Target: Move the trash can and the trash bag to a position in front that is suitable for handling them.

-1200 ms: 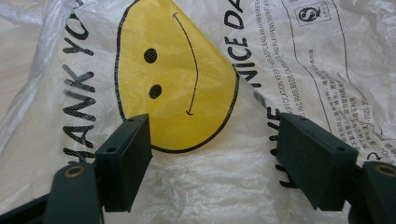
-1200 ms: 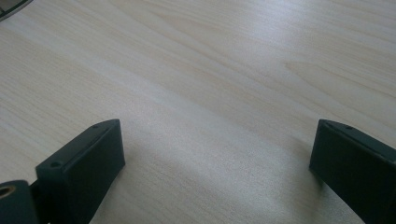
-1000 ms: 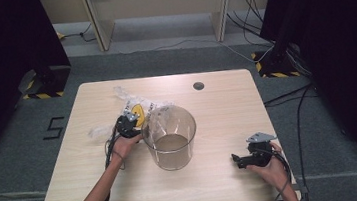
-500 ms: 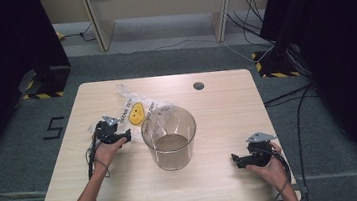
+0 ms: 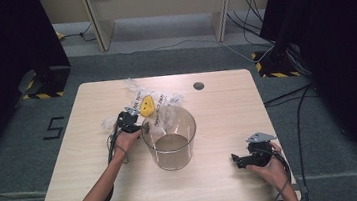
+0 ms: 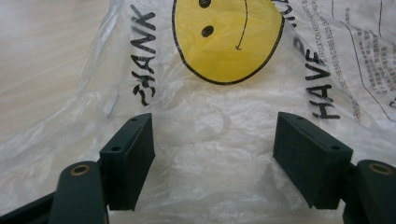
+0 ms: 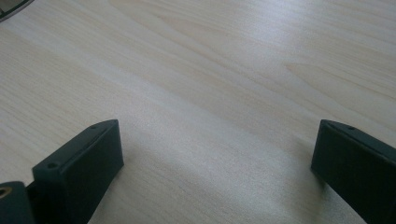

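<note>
A crumpled clear plastic bag [image 5: 159,101] printed with a yellow smiley face [image 5: 147,104] lies on the far middle of the wooden table [image 5: 217,106]. It touches the far rim of a clear round container [image 5: 170,137]. My left gripper [image 5: 131,119] sits at the bag's left side, by the container's left rim. In the left gripper view the bag [image 6: 224,116] and its smiley face [image 6: 227,37] lie just past my left gripper [image 6: 214,163], whose jaws stand open with nothing gripped. My right gripper [image 5: 245,160] rests open low over the bare table [image 7: 210,70] at the front right.
A small dark round grommet [image 5: 198,85] sits in the tabletop near the far edge. Cables run over the grey floor [image 5: 162,57] behind the table. Black stands with striped bases [image 5: 42,87] flank the far corners.
My left gripper swung out to the left half a second ago and has come back right, up to the bag beside the container. The right gripper has stayed put.
</note>
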Demonstrator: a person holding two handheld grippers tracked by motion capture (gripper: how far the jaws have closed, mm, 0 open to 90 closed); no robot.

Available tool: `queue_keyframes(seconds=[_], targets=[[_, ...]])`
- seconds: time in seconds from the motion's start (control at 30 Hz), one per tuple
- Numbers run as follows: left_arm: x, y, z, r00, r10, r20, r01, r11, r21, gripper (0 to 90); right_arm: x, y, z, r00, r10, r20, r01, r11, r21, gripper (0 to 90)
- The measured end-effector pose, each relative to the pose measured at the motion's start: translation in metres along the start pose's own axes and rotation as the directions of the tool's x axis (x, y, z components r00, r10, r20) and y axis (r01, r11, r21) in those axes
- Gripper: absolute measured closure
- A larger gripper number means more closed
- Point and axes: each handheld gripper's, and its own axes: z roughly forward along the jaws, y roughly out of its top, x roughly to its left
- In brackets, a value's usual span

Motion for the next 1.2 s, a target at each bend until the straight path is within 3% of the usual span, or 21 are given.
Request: queue_keyframes(seconds=[0.17, 0.3, 0.33, 0.4, 0.57, 0.7, 0.8, 0.87, 0.9, 0.93, 1.0, 1.13, 1.2], targets=[[-0.012, 0.011, 0.011, 0.9983, 0.028, 0.051, -0.027, 0.9996, -0.008, 29.0, 0.0, 0.0, 0.0, 1.0, 0.0, 0.0, 0.0, 1.0, 0.0, 2.3], [-0.018, 0.016, 0.018, 0.9958, 0.017, 0.09, -0.015, 0.9995, -0.029, 29.0, 0.0, 0.0, 0.0, 1.0, -0.006, 0.0, 0.006, 1.0, 0.0, 2.2], [-0.021, 0.018, 0.023, 0.9915, 0.009, 0.13, -0.004, 0.9993, -0.037, 29.1, 0.0, 0.0, 0.0, 1.0, -0.006, -0.001, 0.006, 1.0, 0.001, 2.1], [-0.021, 0.021, 0.027, 0.9868, 0.018, 0.161, -0.012, 0.9992, -0.038, 29.1, 0.0, 0.0, 0.0, 1.0, -0.006, -0.001, 0.006, 1.0, 0.001, 2.1], [-0.016, 0.024, 0.03, 0.9801, 0.032, 0.196, -0.024, 0.9988, -0.042, 29.3, 0.0, 0.003, 0.002, 0.9999, 0.007, 0.011, -0.007, 1.0, 0.009, 4.1], [-0.004, 0.021, 0.025, 0.9785, -0.029, 0.204, 0.04, 0.9978, -0.053, 28.6, -0.003, 0.007, 0.001, 0.9999, 0.01, 0.0, -0.01, 1.0, -0.001, 15.6], [0.004, 0.019, 0.018, 0.9709, -0.074, 0.228, 0.092, 0.9934, -0.068, 28.2, -0.006, 0.013, 0.003, 0.9934, 0.077, -0.085, -0.079, 0.997, -0.012, 18.8], [0.01, 0.018, 0.007, 0.9523, -0.125, 0.278, 0.157, 0.9828, -0.096, 27.5, -0.008, 0.018, 0.004, 0.9852, 0.11, -0.131, -0.114, 0.993, -0.023, 23.8], [0.012, 0.018, 0.003, 0.95, -0.13, 0.284, 0.166, 0.9802, -0.108, 27.3, -0.01, 0.023, 0.004, 0.9833, 0.118, -0.138, -0.125, 0.991, -0.042, 23.2], [0.012, 0.018, 0.003, 0.95, -0.13, 0.284, 0.166, 0.9802, -0.108, 27.2, -0.01, 0.023, 0.004, 0.9833, 0.118, -0.138, -0.125, 0.991, -0.042, 23.2], [0.021, 0.015, -0.015, 0.9517, -0.118, 0.284, 0.16, 0.9786, -0.13, 27.0, -0.013, 0.041, 0.007, 0.9843, 0.106, -0.141, -0.117, 0.99, -0.074, 22.8], [0.032, 0.003, -0.034, 0.9517, -0.143, 0.272, 0.185, 0.9732, -0.136, 26.4, -0.014, 0.058, 0.013, 0.9858, 0.097, -0.137, -0.111, 0.989, -0.101, 22.8], [0.038, -0.014, -0.052, 0.9579, -0.147, 0.247, 0.186, 0.9724, -0.141, 26.3, -0.013, 0.075, 0.025, 0.9865, 0.084, -0.14, -0.101, 0.989, -0.113, 22.9]])
